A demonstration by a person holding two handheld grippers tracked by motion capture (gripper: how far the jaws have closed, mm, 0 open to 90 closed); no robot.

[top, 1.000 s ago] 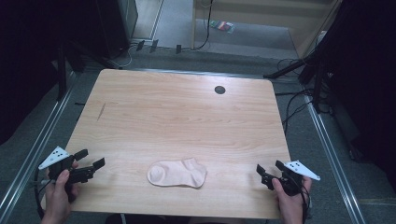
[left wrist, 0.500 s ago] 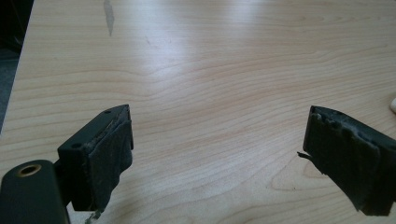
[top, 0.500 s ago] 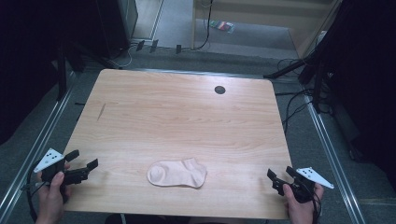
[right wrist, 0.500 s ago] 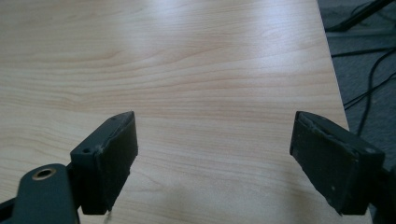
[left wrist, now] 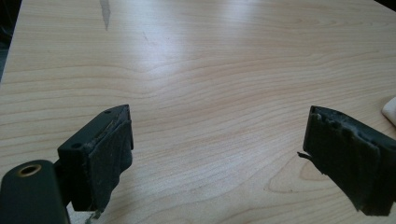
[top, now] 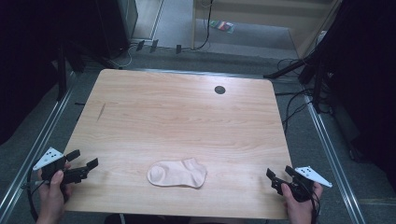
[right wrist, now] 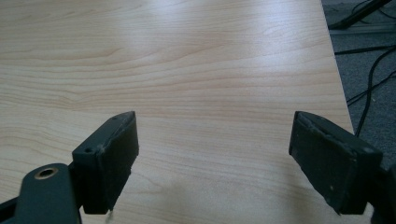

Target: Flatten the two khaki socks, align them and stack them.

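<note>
A pale pink sock point(top: 177, 174) lies flat on the wooden surface point(top: 187, 116), close to its near edge and roughly midway between the two sides, its rounded toe end toward the left and its cuff toward the right. Nothing touches it. In the left gripper view a small pale corner of the sock point(left wrist: 390, 109) shows at the right border, just beyond the right-hand finger. The left gripper point(top: 83, 164) sits at the near left corner of the surface, well apart from the sock, held in a hand point(top: 51, 193) that comes in from the bottom; its fingers point(left wrist: 100, 158) stand wide apart with only bare wood between them, and they point toward the sock's side of the surface. The right gripper point(top: 279, 178) sits at the near right corner, also well apart from the sock, held in the other hand point(top: 299, 207); its fingers point(right wrist: 109, 156) are likewise spread wide over bare wood, holding nothing. Farther back on the surface, a small dark round hole point(top: 219, 89) lies near the far edge, and a short dark streak point(top: 101, 111) marks the wood toward the left side. Cables point(top: 299, 100) trail over the grey floor to the right of the surface.
</note>
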